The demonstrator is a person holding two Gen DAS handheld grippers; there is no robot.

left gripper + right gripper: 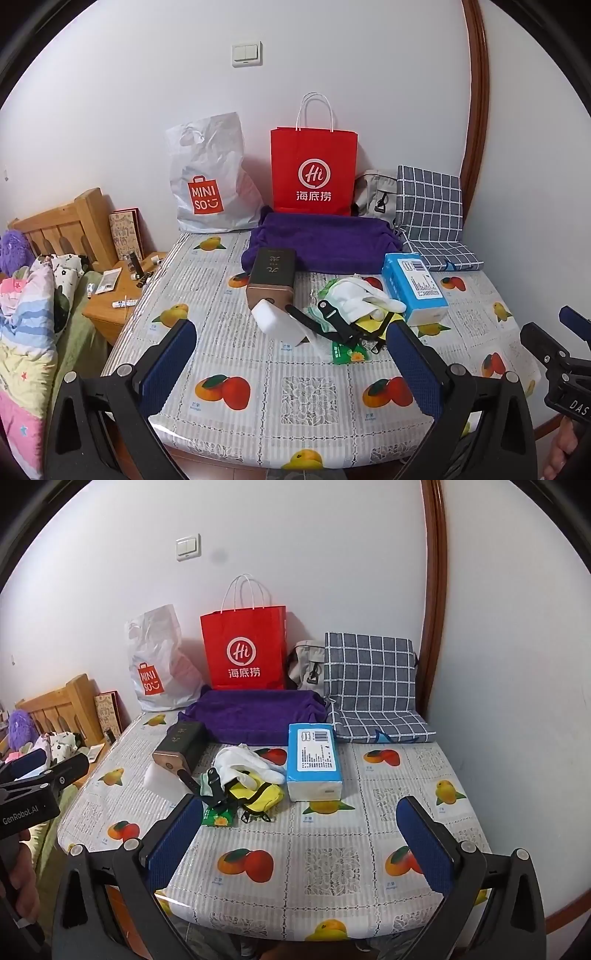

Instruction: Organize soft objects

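Near the table [258, 406] edge, bare cloth lies under both wide-open, empty hand-held grippers [291, 365] [301, 838].

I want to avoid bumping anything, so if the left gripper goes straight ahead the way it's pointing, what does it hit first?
Probably the black watch strap on the clutter pile, beside the white foam block. The left gripper is open, over bare tablecloth. Depth is uncertain.

**Looks like somebody's bedroom at home**

Pretty clearly a lived-in room: a table [258, 369] under a fruit-print plastic cover is pushed against a white wall with a light switch [247, 53]. Past its left edge there's a wooden nightstand [110, 306] littered with small toiletries, a wooden headboard [62, 225] and rumpled bedding [26, 321]. Shopping bags, MINISO [210, 177] and Haidilao [314, 170], lean along the back edge.
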